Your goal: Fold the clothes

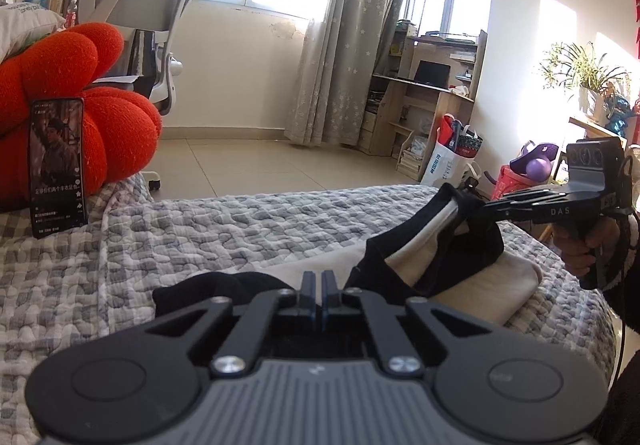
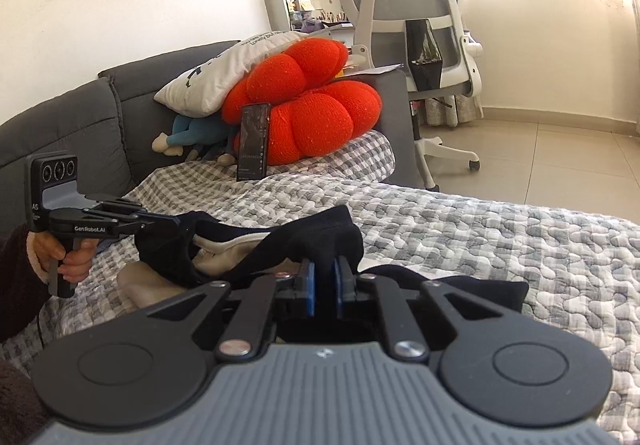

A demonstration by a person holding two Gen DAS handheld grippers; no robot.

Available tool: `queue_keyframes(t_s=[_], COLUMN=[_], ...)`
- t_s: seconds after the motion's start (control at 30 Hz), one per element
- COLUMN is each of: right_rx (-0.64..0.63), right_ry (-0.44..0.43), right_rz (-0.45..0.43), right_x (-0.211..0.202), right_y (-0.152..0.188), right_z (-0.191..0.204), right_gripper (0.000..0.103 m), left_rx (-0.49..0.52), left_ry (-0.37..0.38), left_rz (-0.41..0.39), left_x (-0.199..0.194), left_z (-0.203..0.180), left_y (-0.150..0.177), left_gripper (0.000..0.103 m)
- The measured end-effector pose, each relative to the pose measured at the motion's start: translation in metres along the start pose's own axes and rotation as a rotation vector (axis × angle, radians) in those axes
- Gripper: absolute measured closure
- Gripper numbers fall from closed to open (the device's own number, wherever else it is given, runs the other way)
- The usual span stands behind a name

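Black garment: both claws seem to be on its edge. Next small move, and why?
Probably lift both claws together and draw them apart to stretch the edge taut. The left claw and right claw each pinch the black garment, which sags between them, bunched over a cream piece on the quilt. A fold needs a straight edge first.

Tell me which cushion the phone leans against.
The red knotted cushion; the phone stands upright against it. The white printed pillow lies above, untouched by the phone.
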State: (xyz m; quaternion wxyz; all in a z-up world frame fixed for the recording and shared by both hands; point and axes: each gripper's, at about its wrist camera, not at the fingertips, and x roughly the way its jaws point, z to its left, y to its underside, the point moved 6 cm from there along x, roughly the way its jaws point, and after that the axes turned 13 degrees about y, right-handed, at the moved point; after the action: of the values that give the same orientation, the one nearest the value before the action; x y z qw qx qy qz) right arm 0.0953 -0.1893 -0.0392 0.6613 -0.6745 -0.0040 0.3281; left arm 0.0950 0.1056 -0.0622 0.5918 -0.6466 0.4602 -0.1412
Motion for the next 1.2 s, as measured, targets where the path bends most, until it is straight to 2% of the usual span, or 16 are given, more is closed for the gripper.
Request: queue_keyframes(t_s=[0.1,0.17,0.3,0.4,0.47,0.5,0.63,0.7,0.73,0.8,0.9,0.97,1.1,1.2], right_rx=[-0.075,-0.122,-0.206,-0.202,-0.171,-0.152,-0.084,-0.040,-0.018,0.035,0.096,0.139,0.290,0.389], right_ry=[0.005,0.010,0.018,0.026,0.039,0.043,0.049,0.056,0.058,0.055,0.073,0.086,0.043,-0.001], right_rz=[0.021,0.046,0.113,0.147,0.144,0.143,0.149,0.147,0.144,0.138,0.137,0.138,0.144,0.171], right_x=[-0.011,-0.015,-0.016,-0.016,-0.020,-0.021,-0.024,-0.027,-0.028,-0.031,-0.031,-0.031,-0.028,-0.021], right_y=[0.010,0.019,0.038,0.046,0.047,0.047,0.044,0.043,0.042,0.041,0.035,0.031,0.022,0.021], right_z=[0.009,0.014,0.024,0.023,0.020,0.018,0.011,0.008,0.006,0.003,-0.004,-0.009,-0.021,-0.023], right_gripper=[0.091,0.093,0.094,0.094,0.093,0.087,0.082,0.060,0.059,0.059,0.059,0.059,0.059,0.059], left_rx=[0.007,0.009,0.007,0.011,0.004,-0.001,-0.051,-0.074,-0.091,-0.154,-0.249,-0.272,-0.299,-0.366], left_ry=[0.005,0.008,0.011,-0.001,-0.022,-0.033,-0.086,-0.118,-0.133,-0.157,-0.139,-0.128,-0.123,-0.113], left_rz=[0.020,0.033,0.042,0.047,0.051,0.053,0.070,0.074,0.077,0.084,0.075,0.071,0.083,0.084], left_x=[-0.003,-0.005,-0.005,-0.006,-0.010,-0.012,-0.022,-0.027,-0.029,-0.032,-0.035,-0.033,-0.026,-0.022], left_z=[-0.004,-0.006,-0.010,-0.012,-0.012,-0.012,-0.011,-0.012,-0.012,-0.010,-0.008,-0.012,-0.016,-0.010], left_y=[0.005,0.008,0.012,0.014,0.014,0.015,0.016,0.016,0.016,0.018,0.020,0.019,0.018,0.023], left_gripper=[0.099,0.094,0.071,0.065,0.061,0.059,0.058,0.058,0.057,0.057,0.057,0.057,0.057,0.057])
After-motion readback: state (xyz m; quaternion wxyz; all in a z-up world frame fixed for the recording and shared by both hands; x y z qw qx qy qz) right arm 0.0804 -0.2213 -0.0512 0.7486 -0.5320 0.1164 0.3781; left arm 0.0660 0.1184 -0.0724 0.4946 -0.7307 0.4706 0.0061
